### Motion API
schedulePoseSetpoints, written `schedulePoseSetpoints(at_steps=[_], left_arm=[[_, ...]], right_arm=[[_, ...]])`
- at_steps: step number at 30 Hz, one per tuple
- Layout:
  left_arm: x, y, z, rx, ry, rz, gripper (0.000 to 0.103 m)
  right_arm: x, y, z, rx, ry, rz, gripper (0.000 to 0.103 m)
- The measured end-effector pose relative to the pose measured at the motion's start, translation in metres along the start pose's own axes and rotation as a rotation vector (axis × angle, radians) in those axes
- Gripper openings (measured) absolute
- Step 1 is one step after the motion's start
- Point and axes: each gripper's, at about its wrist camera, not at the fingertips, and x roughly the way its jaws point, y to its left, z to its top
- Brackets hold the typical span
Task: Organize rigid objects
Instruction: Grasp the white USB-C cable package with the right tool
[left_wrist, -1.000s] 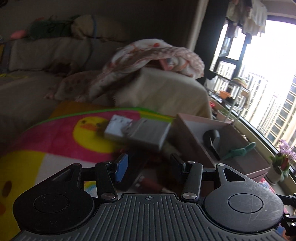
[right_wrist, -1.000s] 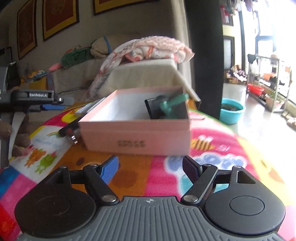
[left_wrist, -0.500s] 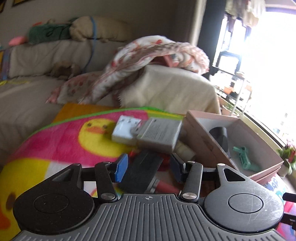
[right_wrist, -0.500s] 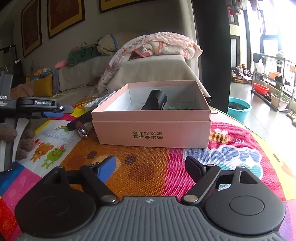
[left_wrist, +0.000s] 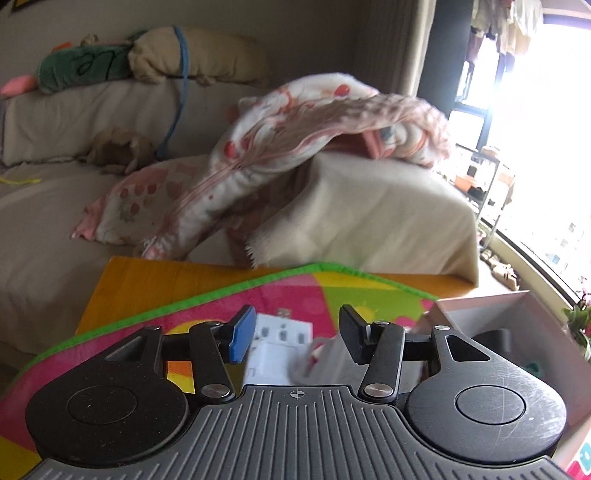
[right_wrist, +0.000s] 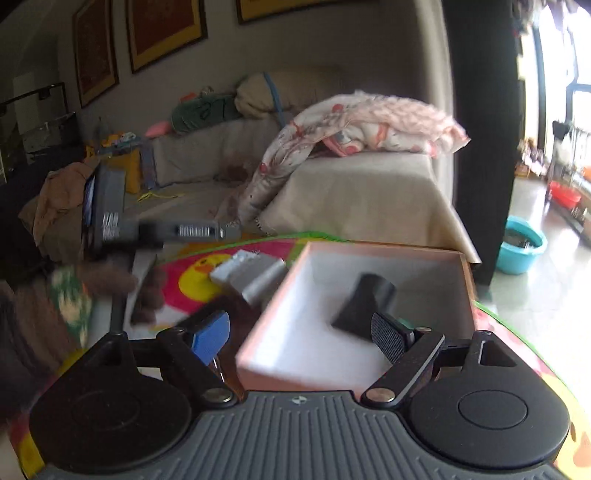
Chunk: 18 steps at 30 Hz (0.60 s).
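Left gripper (left_wrist: 297, 334) has its jaws apart with nothing gripped; I see the white adapter (left_wrist: 277, 345) on the mat (left_wrist: 280, 295) through the gap, pads clear of it. Blurred grey box (left_wrist: 325, 360) lies just right of the adapter, touching or overlapping it, I cannot tell which. Pink box (left_wrist: 480, 302) sits at the right edge of my left view, open top, pale inside, with a dark shape (left_wrist: 493, 338) partly hidden behind the gripper frame and a bit of green thing (left_wrist: 533, 367) low at its right.

Right gripper (right_wrist: 301, 334) is spread wide and empty, its jaws have just been opening, nothing between the pads. It hangs over the near wall of the pink box (right_wrist: 376, 249). Inside the box, on the white floor, lies a black object (right_wrist: 364, 301), tilted, wider toward me; the right pad covers its near end. Rest of the floor that I can see is bare.

Left of the box on the mat (right_wrist: 184, 273), the white adapter (right_wrist: 231, 267) and grey box (right_wrist: 260, 278) lie together, grey box near or touching the box's left wall. A dark flat item (right_wrist: 207, 312) is just behind the blue pad, too blurred to name. Other gripper (right_wrist: 166, 230) shows at far left, smeared by motion. Sofa (right_wrist: 354, 184) with a blanket (right_wrist: 362, 125) behind.
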Motion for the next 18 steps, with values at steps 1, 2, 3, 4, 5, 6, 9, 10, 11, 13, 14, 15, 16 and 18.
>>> schedulePoseSetpoints(at_steps=[1, 2, 3, 4, 5, 6, 9, 10, 11, 13, 14, 15, 16, 18], left_arm=[[0.004, 0.006, -0.001, -0.004, 0.007, 0.0, 0.055], [0.007, 0.011, -0.002, -0.009, 0.012, 0.0, 0.054], [0.011, 0.016, -0.002, -0.016, 0.017, -0.002, 0.054], [0.015, 0.021, -0.001, -0.03, 0.024, -0.009, 0.053], [0.02, 0.026, 0.0, -0.049, 0.034, -0.02, 0.047], [0.025, 0.03, 0.0, -0.064, 0.041, -0.033, 0.04], [0.042, 0.037, 0.004, -0.08, 0.059, -0.056, 0.037], [0.048, 0.038, 0.005, -0.072, 0.063, -0.06, 0.037], [0.054, 0.038, 0.006, -0.059, 0.067, -0.061, 0.034], [0.064, 0.039, 0.007, -0.035, 0.074, -0.063, 0.029], [0.068, 0.04, 0.008, -0.031, 0.067, -0.079, 0.028], [0.071, 0.04, 0.009, -0.03, 0.078, -0.097, 0.027], [0.074, 0.041, 0.009, -0.033, 0.084, -0.121, 0.026], [0.074, 0.041, 0.008, -0.025, 0.091, -0.164, 0.026]], right_arm=[[0.019, 0.006, 0.018, -0.019, 0.033, -0.009, 0.083], [0.039, 0.013, 0.034, -0.05, 0.061, -0.031, 0.077], [0.061, 0.02, 0.049, -0.083, 0.092, -0.065, 0.062], [0.083, 0.027, 0.062, -0.114, 0.125, -0.102, 0.053], [0.106, 0.034, 0.073, -0.147, 0.163, -0.135, 0.038], [0.126, 0.039, 0.082, -0.168, 0.199, -0.158, 0.032], [0.186, 0.052, 0.097, -0.2, 0.289, -0.222, 0.028], [0.202, 0.055, 0.098, -0.215, 0.317, -0.247, 0.026], [0.219, 0.058, 0.097, -0.229, 0.351, -0.273, 0.02], [0.245, 0.059, 0.094, -0.233, 0.411, -0.333, 0.01], [0.254, 0.06, 0.092, -0.243, 0.427, -0.355, 0.01], [0.26, 0.062, 0.09, -0.263, 0.435, -0.373, 0.01], [0.265, 0.064, 0.087, -0.286, 0.442, -0.384, 0.01], [0.271, 0.065, 0.08, -0.315, 0.46, -0.398, 0.01]])
